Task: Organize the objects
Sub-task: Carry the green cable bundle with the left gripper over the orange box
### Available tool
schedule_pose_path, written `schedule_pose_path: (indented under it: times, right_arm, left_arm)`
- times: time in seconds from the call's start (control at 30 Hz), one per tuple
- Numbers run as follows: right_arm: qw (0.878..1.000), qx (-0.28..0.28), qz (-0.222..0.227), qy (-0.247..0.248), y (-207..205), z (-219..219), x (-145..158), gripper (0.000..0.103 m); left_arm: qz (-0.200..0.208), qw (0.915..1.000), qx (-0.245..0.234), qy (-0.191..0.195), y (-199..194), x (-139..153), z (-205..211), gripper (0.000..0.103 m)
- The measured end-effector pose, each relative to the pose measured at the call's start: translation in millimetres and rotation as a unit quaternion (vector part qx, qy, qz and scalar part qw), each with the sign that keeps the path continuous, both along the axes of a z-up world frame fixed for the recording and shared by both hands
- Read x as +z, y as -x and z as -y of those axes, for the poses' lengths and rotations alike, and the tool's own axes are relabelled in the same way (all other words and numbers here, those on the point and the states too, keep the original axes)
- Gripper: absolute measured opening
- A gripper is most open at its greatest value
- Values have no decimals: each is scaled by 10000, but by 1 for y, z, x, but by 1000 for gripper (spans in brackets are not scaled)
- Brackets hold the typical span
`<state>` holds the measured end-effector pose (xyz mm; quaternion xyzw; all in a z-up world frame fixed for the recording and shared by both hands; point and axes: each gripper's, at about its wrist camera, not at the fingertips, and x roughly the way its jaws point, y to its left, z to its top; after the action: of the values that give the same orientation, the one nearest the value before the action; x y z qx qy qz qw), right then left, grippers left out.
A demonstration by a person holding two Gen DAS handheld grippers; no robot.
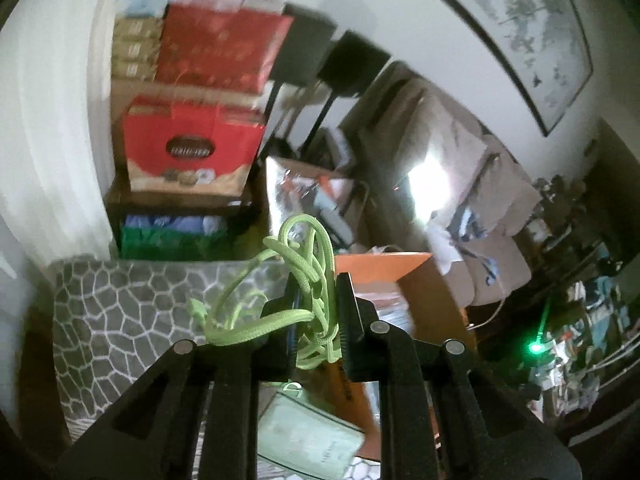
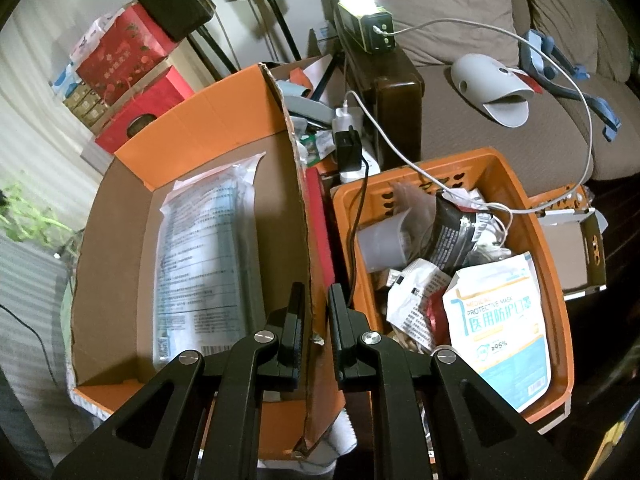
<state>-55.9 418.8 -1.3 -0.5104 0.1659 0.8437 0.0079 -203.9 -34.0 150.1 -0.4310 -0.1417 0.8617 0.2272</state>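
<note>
a: where's the cord relative to the left gripper (image 1: 316, 300)?
b: the green cord (image 1: 298, 276) is bunched right between its fingers, clenched there and lifted clear of the surfaces below. loops stick up toward 12 o'clock past the tips and a loose end trails out toward 9 o'clock over the patterned mat (image 1: 132, 312).

a: and the right gripper (image 2: 316, 320)?
b: nearly closed, its fingers straddling the torn upright wall of the orange cardboard box (image 2: 192, 128); i can't tell whether the pads press on the wall.

a: what does the cord look like?
b: bright lime green, braided, tangled into several loops with a knotted end.

a: what's in the box?
b: a clear plastic packet (image 2: 204, 256) with printed text lies flat on its floor. at 3 o'clock from the box sits an orange plastic basket (image 2: 532, 216) full of wrappers, with a mask packet (image 2: 500, 328) on top.

a: the room?
b: cluttered. red gift bags (image 1: 192, 148) stacked toward 11 o'clock in the left view, a framed picture (image 1: 524, 32) on the wall at 1 o'clock, a brown sofa (image 2: 500, 136) with a white cable (image 2: 576, 92) draped over it.
</note>
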Motion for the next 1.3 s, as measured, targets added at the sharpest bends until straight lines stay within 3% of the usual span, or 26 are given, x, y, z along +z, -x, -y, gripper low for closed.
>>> schedule_pose_path:
  times: [0.13, 0.6, 0.83, 1.3]
  right_arm:
    - [10000, 3, -4, -3, 0, 0, 0, 12]
    - [10000, -5, -13, 48, 0, -1, 2, 12]
    - [10000, -11, -15, 50, 0, -1, 2, 12]
    - [10000, -8, -30, 53, 1, -1, 4, 12]
  left_arm:
    - [-157, 9999, -67, 18, -7, 26, -11, 15]
    - [-495, 9965, -289, -603, -26, 88, -22, 15]
    - [-621, 9963, -373, -471, -31, 110, -36, 15]
    - [-772, 9919, -934, -377, -49, 143, -117, 15]
